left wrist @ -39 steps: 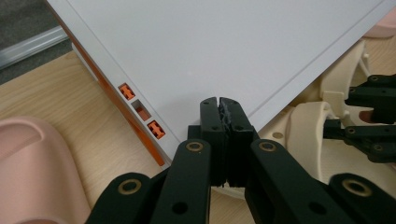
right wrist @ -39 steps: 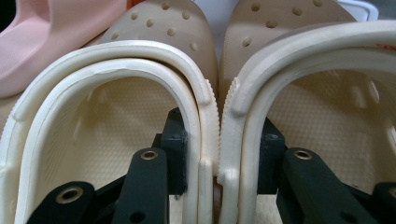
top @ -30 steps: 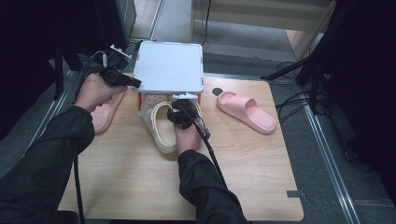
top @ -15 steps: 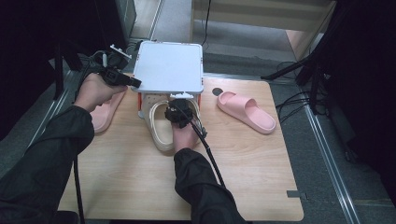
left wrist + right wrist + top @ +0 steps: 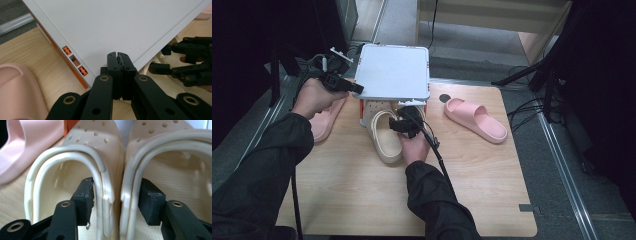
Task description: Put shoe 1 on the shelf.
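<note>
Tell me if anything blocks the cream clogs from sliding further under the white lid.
Nothing visible does. The right hand-held gripper pinches the adjoining inner walls of both cream clogs, whose toes already sit under the white lid. The left hand-held gripper is clamped on the lid's edge. What lies deeper beneath is hidden.

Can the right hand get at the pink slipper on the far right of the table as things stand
Probably not yet. The right tongs are pinching the two cream clogs together, so they are occupied. The path across the table to the pink slipper looks unobstructed.
</note>
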Action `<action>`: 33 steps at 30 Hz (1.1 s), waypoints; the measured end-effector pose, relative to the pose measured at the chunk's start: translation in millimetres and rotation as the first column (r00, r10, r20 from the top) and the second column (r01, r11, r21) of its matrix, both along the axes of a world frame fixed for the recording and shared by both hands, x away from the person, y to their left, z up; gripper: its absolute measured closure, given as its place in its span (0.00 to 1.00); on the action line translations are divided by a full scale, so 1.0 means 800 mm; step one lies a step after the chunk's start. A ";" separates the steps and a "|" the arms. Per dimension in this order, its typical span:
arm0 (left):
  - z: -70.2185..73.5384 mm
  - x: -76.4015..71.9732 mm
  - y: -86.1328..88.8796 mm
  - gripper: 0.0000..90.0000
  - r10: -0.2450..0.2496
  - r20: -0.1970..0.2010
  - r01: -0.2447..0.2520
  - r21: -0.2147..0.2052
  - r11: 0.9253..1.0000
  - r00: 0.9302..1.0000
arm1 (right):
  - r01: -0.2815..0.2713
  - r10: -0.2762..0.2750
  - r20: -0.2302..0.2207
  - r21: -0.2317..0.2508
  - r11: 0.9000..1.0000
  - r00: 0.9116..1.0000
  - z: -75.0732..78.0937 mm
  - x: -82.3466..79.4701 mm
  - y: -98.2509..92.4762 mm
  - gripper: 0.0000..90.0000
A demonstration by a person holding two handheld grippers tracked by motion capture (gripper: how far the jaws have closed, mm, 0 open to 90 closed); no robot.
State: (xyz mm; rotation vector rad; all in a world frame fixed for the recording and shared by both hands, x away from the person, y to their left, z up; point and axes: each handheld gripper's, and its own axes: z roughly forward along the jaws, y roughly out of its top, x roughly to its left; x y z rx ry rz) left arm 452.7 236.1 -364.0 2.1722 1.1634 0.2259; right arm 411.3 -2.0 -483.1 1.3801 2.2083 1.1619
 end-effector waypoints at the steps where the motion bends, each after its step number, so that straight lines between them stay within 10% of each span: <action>1: 0.000 0.000 -0.001 0.98 -0.001 -0.001 0.001 0.004 1.000 1.000 | -0.005 0.005 0.002 -0.007 1.000 1.000 0.002 -0.002 -0.001 0.57; 13: 0.001 0.001 0.000 0.98 0.011 -0.013 -0.011 -0.004 1.000 1.000 | -0.104 0.104 0.005 0.019 0.994 0.995 0.021 -0.039 -0.034 0.67; 21: 0.001 0.002 0.000 0.98 0.010 -0.021 -0.010 0.000 1.000 1.000 | -0.181 0.181 0.004 0.039 0.983 0.983 0.018 -0.067 -0.053 0.95; 33: 0.002 0.002 -0.001 0.99 0.015 -0.022 -0.014 0.006 1.000 1.000 | -0.248 0.245 0.042 0.100 0.964 0.969 -0.002 -0.104 -0.067 1.00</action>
